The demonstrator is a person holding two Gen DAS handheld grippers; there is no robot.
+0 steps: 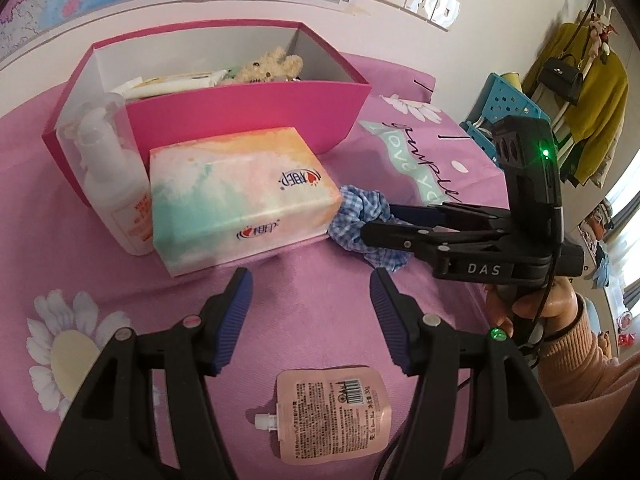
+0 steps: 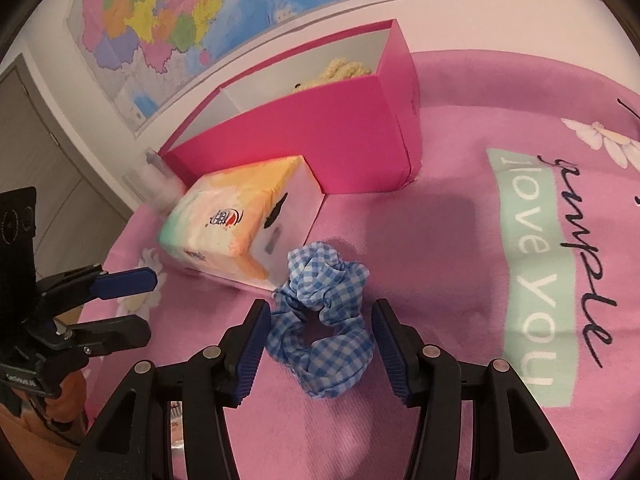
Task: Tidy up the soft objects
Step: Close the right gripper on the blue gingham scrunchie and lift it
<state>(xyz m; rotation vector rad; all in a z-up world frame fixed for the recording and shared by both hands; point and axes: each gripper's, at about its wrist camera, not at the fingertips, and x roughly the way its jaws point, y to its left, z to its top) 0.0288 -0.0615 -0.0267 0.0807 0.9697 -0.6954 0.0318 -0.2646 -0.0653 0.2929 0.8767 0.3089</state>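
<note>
A blue-and-white checked scrunchie (image 2: 324, 360) lies on the pink bedsheet, right of a pastel tissue pack (image 2: 240, 224). My right gripper (image 2: 320, 312) stands open around the scrunchie; the left pad brushes its edge and the right pad is clear of it. The left wrist view shows this from the side: the right gripper (image 1: 380, 226) at the scrunchie (image 1: 356, 208). My left gripper (image 1: 311, 280) is open and holds nothing, hovering just in front of the tissue pack (image 1: 236, 196). Behind stands an open pink box (image 1: 248, 100) with a teddy bear (image 1: 268, 66) and flat packets inside.
A pink spout pouch (image 1: 330, 416) lies on the sheet under my left gripper. A clear foam bottle (image 1: 108, 168) stands left of the tissue pack, against the box. The wall with maps is close behind the box. A blue basket (image 1: 508, 104) and hanging clothes are off to the right.
</note>
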